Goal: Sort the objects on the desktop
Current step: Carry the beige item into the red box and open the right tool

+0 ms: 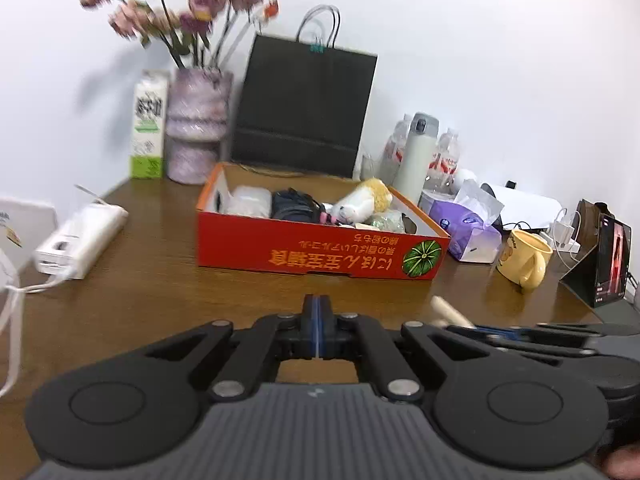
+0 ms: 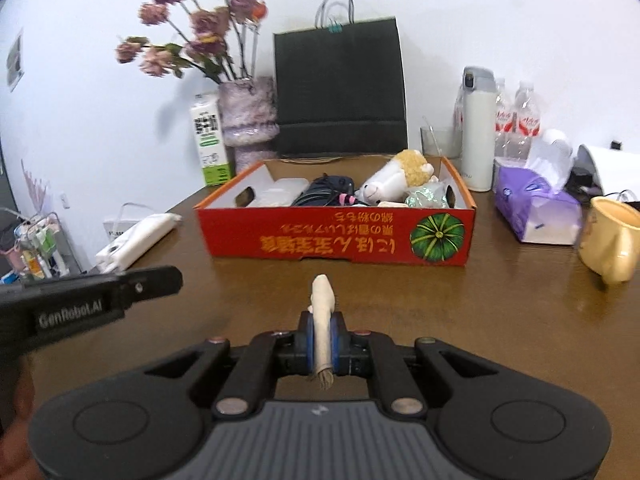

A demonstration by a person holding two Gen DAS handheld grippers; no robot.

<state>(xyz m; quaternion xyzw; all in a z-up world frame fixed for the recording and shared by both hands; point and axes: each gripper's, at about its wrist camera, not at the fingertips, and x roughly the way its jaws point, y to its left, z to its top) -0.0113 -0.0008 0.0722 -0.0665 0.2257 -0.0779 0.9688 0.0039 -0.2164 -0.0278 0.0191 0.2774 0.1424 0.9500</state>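
Right tongs (image 2: 321,322) sit closest to the lens in the right wrist view, pinching a slim cream-coloured object (image 2: 322,320) that stands upright between the blue pads, its rounded tip poking forward and a frayed brownish end hanging out behind; what it is exactly I cannot tell. Left tongs (image 1: 317,320) are pressed together with nothing between them, held above the brown wooden bench (image 1: 160,280). Straight ahead of both, resting on the bench, is the red cardboard box (image 2: 340,240) printed with upside-down yellow characters and a green pumpkin. Inside it lie a white plush toy with a yellowish woolly head (image 2: 400,178), a dark bundle (image 2: 328,192) and a pale plastic packet (image 2: 284,194). Behind the box stands a black paper bag (image 2: 340,88) against the wall, with a mottled purple vase of dried flowers (image 2: 250,116) and a milk carton (image 2: 210,136) to its left. Right of the box are a purple tissue pack (image 2: 534,204), a white thermos (image 2: 478,128) and a yellow mug (image 2: 612,236).
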